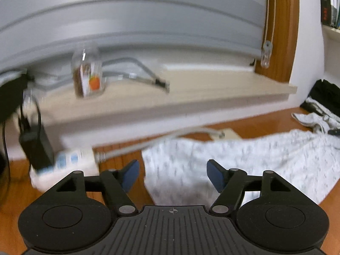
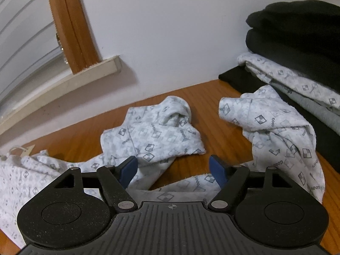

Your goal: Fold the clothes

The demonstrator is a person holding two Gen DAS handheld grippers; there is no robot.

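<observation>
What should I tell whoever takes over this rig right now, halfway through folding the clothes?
Left tool: open, empty, above the flat end of the patterned white garment.
Right tool: open, empty, over the garment's crumpled end, where two bunched parts stick up.
The garment lies on the wooden table, one end spread out, the other rumpled.
Done: a folded pile of dark and patterned clothes sits at the right, against the wall.
Left: smooth the bunched parts, fold this garment, add it to the pile.
</observation>
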